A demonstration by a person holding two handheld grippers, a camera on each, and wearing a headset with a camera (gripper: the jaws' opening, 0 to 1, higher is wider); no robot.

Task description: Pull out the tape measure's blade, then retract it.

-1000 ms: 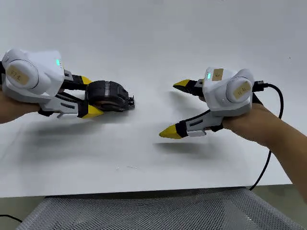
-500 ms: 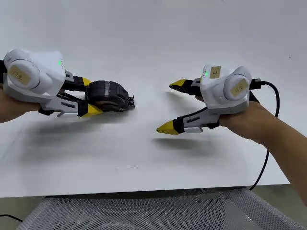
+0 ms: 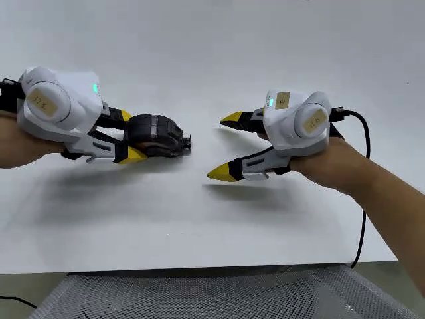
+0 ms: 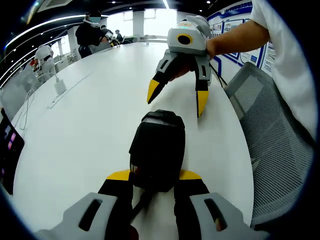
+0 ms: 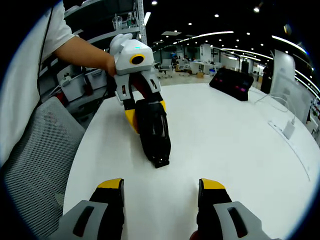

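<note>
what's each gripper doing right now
left gripper: shut on the tape measure
right gripper: open, holding nothing

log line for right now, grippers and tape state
left gripper: shut on tape measure | right gripper: open, apart from it, pointed at it | blade tip: at the case, not pulled out

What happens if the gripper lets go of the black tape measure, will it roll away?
Probably not. The tape measure looks rounded on top but seems to sit flat on the white table, so it should stay put. It looks chunky and solid, so it is likely stiff and heavy for its size. The left gripper pinches its sides without visible slipping, so it is probably not very slippery.
</note>
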